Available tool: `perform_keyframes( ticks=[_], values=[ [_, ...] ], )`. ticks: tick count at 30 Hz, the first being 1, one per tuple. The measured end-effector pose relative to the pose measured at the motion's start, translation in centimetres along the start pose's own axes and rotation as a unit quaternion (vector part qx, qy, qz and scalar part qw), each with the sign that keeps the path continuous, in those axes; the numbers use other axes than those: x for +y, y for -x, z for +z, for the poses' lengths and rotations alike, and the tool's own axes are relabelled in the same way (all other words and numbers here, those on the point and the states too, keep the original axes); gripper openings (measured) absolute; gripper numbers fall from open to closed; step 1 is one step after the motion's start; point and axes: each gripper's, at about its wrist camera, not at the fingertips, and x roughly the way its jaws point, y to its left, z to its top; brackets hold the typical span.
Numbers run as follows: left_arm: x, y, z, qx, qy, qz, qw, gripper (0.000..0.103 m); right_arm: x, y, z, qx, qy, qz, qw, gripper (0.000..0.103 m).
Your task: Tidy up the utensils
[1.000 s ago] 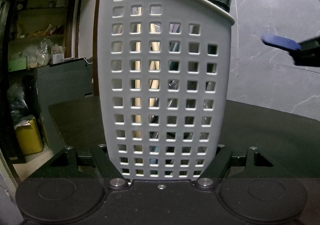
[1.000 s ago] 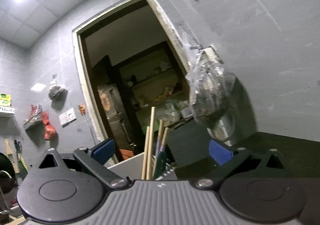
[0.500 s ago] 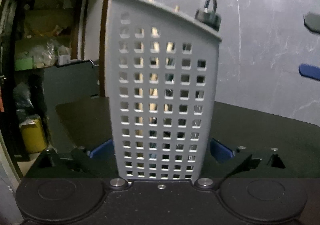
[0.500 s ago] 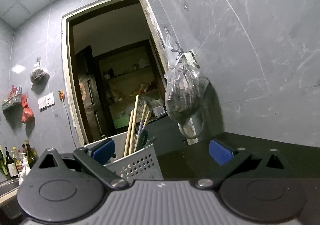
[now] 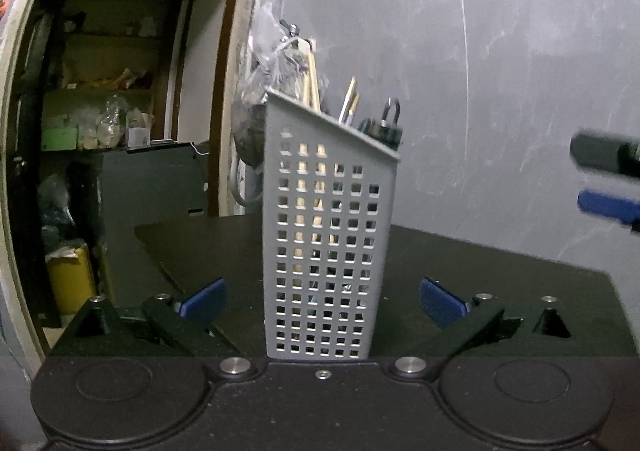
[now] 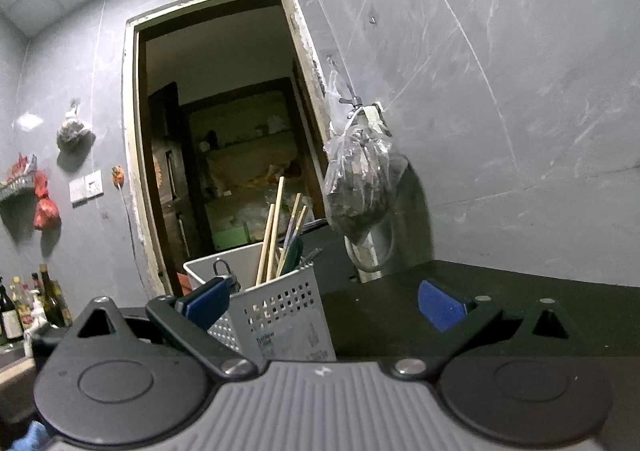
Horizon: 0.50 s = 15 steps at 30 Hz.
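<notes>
Dark table [image 5: 500,291]: bare wherever I can see it, with no loose utensils lying on it in either view. What lies beyond the frames I cannot tell.

White perforated basket [image 5: 328,235]: stands upright on the table near the grey wall, directly ahead of my left gripper [image 5: 322,301]. It carries the utensils: wooden chopsticks [image 6: 272,227] leaning out of the top, a dark-handled piece beside them, and a metal-capped item with a ring [image 5: 390,123] at the low corner.

Left jaws: spread wide, both blue pads clear of the basket walls, nothing pinched.

Right gripper [image 6: 322,305]: jaws also spread, empty, basket sitting off to its left side, apart from the pads.

Judgement: sorting looks essentially done. Utensils are gathered in the basket and it is set down. Remaining, at most: check for strays out of view.
</notes>
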Motion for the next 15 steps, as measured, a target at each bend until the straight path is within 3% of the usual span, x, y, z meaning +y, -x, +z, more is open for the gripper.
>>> perform_keyframes(
  ticks=[8, 15],
  values=[
    [-0.1, 4.6, 1.1, -0.016, 0.029, 0.027, 0.9991, 0.102, -0.1, 1.7, -0.7, 0.007, -0.012, -0.018, 1.000, 0.103],
    [-1.0, 7.8, 0.5, 0.016, 0.047, 0.044, 0.9978, 0.102, 0.1, 2.7, -1.5, 0.039, -0.002, -0.040, 0.998, 0.103]
  ],
)
